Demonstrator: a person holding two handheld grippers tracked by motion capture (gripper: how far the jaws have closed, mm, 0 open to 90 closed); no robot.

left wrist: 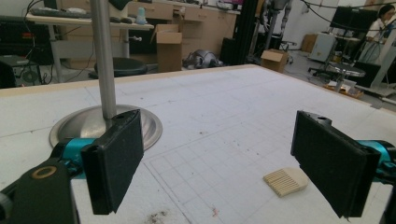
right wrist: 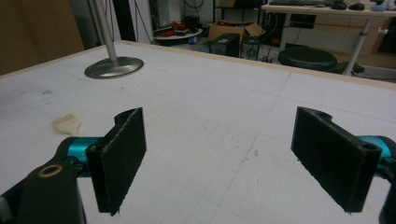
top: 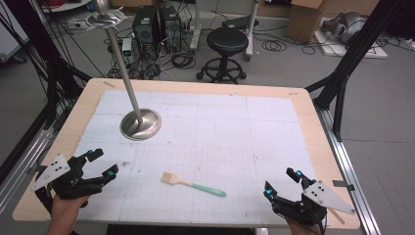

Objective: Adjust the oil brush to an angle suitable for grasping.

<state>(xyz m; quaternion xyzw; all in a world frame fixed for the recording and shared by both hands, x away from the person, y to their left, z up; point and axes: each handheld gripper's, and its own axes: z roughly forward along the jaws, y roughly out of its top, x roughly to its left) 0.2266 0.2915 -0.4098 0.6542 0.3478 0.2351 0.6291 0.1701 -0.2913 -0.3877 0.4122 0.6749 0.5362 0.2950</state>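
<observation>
Brush (top: 193, 184) at lower centre of the worktop (top: 205, 122) looks light and stiff; best gripped along its green handle; left tool (top: 103, 164) and right tool (top: 283, 179) both released, empty

table (top: 313, 147) w/ brush (top: 193, 184), metal stand (top: 141, 123)

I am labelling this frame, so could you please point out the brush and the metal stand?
brush (top: 193, 184): high view, middle of its handle.
metal stand (top: 147, 125): high view, its round base.
</observation>
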